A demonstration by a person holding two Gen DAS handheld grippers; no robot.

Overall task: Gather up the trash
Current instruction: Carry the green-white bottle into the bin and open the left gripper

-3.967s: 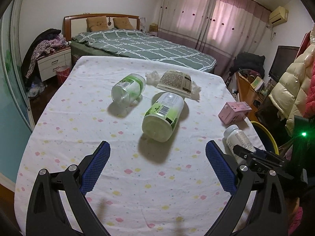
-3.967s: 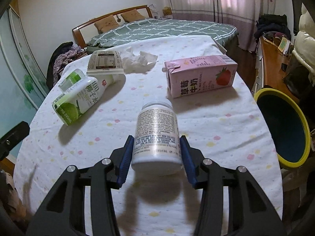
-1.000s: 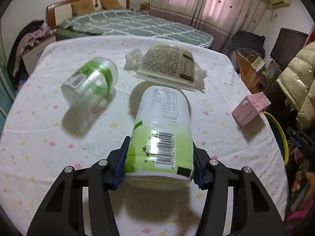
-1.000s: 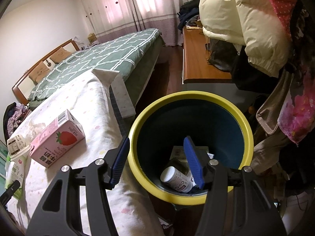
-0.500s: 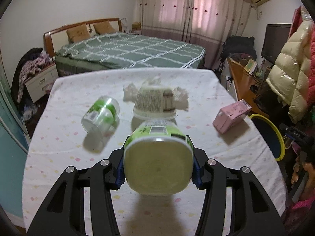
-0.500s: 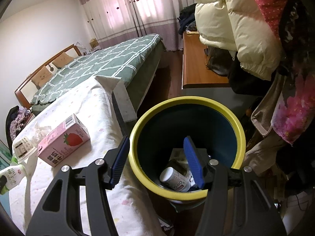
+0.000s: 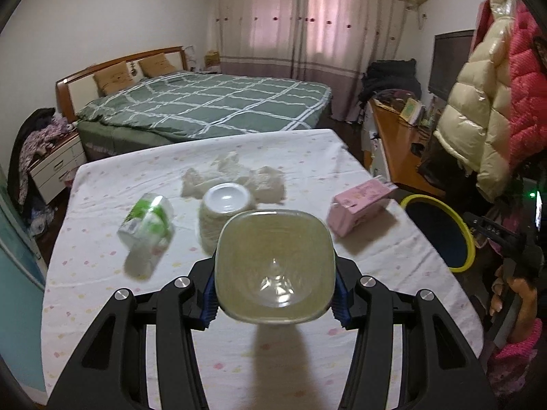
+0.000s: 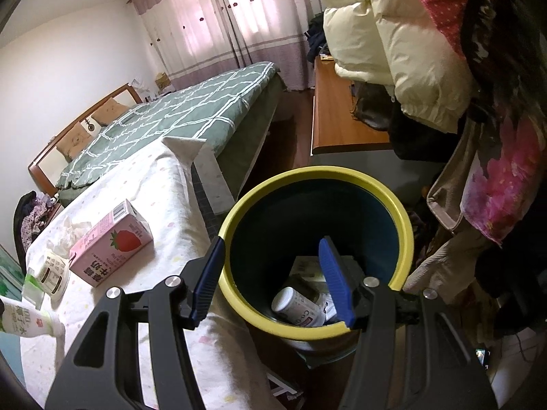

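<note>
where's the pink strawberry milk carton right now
The pink milk carton lies on its side near the table's right edge in the left wrist view, beside the yellow-rimmed bin and right of the upturned white cup.

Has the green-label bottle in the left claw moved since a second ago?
Yes. The green-label bottle, clamped in the left claw, has lifted off the tablecloth and tipped base-first toward the camera.

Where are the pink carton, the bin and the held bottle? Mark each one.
Carton [image 8: 112, 251]: right wrist view, on its strawberry side face.
Bin [image 8: 405, 235]: right wrist view, on the yellow rim's right side.
Bottle [image 7: 273, 266]: left wrist view, on its base, between the jaws.
</note>
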